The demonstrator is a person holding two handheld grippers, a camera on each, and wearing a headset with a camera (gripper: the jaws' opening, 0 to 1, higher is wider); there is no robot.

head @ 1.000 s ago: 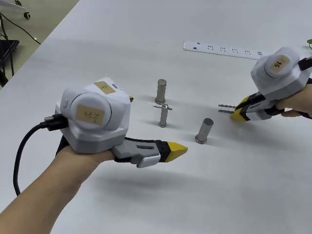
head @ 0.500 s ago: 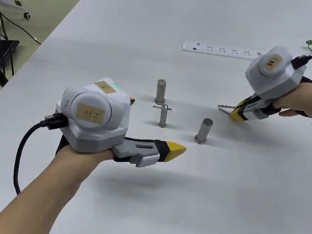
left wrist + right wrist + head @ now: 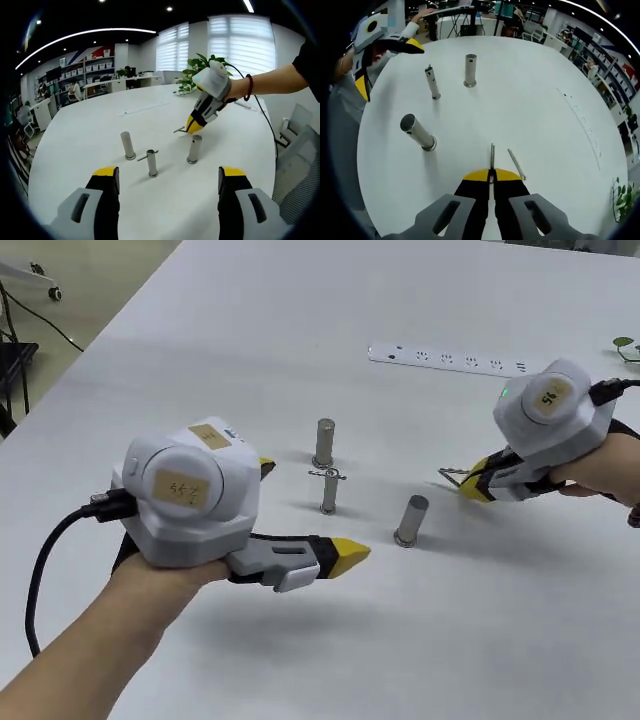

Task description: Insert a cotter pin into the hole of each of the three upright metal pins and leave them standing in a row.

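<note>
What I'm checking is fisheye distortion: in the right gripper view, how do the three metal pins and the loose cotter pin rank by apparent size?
1. Near pin, probably only because it is closest to the camera.
2-3. Pin with a cotter pin and far pin: they look alike, so unranked.
4. Loose cotter pin.

Three silver cylindrical metal pins stand upright on the desk (image 3: 450,640) in a loose row: far pin (image 3: 324,443), middle pin (image 3: 329,495), near pin (image 3: 410,520). The middle pin carries a cotter pin (image 3: 328,475) through its cross hole near the top, sticking out both sides. A second cotter pin (image 3: 492,155) is clamped in the right gripper (image 3: 470,486) jaws, pointing straight out from the tips, near the near pin.
</note>
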